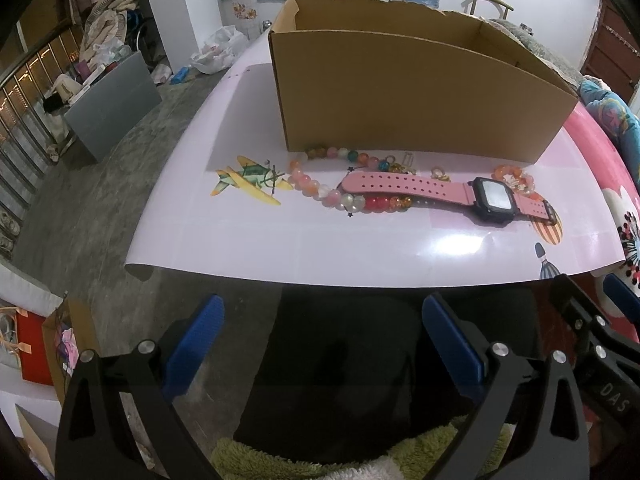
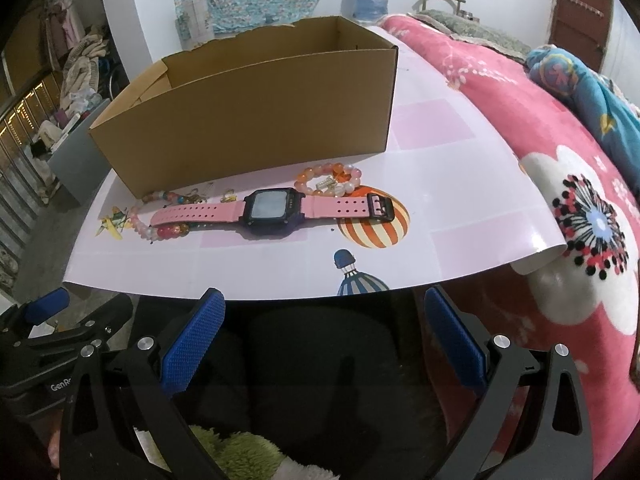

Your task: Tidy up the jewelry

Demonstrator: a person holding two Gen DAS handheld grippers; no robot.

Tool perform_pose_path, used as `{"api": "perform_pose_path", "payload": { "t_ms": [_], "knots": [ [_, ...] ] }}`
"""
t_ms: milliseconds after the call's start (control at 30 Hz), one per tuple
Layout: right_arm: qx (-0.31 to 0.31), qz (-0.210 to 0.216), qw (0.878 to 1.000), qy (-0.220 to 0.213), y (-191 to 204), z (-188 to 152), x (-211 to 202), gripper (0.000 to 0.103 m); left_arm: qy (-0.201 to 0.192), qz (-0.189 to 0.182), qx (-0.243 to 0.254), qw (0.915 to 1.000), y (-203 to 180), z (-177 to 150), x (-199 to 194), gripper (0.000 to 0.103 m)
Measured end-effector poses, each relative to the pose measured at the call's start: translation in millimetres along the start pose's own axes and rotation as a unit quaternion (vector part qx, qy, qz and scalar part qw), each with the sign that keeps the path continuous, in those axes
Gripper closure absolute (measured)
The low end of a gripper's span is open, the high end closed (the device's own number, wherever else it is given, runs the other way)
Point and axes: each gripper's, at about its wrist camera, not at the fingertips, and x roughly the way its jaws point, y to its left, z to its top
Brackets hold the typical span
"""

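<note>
In the left wrist view, the left gripper (image 1: 322, 344) sat at the bottom of the frame, its blue pads (image 1: 196, 342) spread wide with nothing between them, short of the near edge of a glossy pink mat (image 1: 360, 240). At the left of the mat was a printed yellow plane (image 1: 248, 182). Just right of it, in the middle of the frame, a long bead bracelet (image 1: 340, 196) curled from the foot of an open cardboard box (image 1: 416, 96) down to the strap end of a pink watch (image 1: 452, 194), which lay flat with its dark face up and its strap over some of the beads. A few small charms (image 1: 400, 164) lay between the box and the strap. At the right, a smaller orange bracelet (image 1: 514, 178) lay just behind the watch face. Part of the right gripper (image 1: 600, 320) showed at the lower right corner. In the right wrist view, the left gripper's tip (image 2: 48, 308) showed at the lower left edge, the box (image 2: 248, 120) filled the upper centre, and the long bracelet (image 2: 160, 220), watch (image 2: 276, 210) and orange bracelet (image 2: 330, 180) ran left to right across the middle, the watch buckle over a printed striped balloon (image 2: 374, 224). The right gripper (image 2: 324, 340) sat at the bottom, fingers apart and holding nothing. A pink floral blanket (image 2: 560, 200) filled the right side.
</note>
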Motion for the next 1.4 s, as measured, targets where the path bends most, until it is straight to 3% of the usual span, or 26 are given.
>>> {"api": "perform_pose_path", "payload": {
  "t_ms": [1133,1300,1400],
  "knots": [
    [-0.002,-0.012,1.0,-0.006,6.4,0.5,-1.6,0.008,0.001,-0.003,-0.012,0.9999,11.8,-0.9,7.1,0.005],
    [-0.01,-0.024,1.0,-0.016,6.3,-0.6,-3.7,0.008,0.009,-0.02,-0.016,0.9996,16.6,-1.8,13.9,0.005],
    [-0.021,-0.032,0.999,-0.025,9.3,-0.1,-5.1,0.008,0.02,-0.049,-0.02,0.9984,19.9,-3.3,18.7,0.005]
  ]
}}
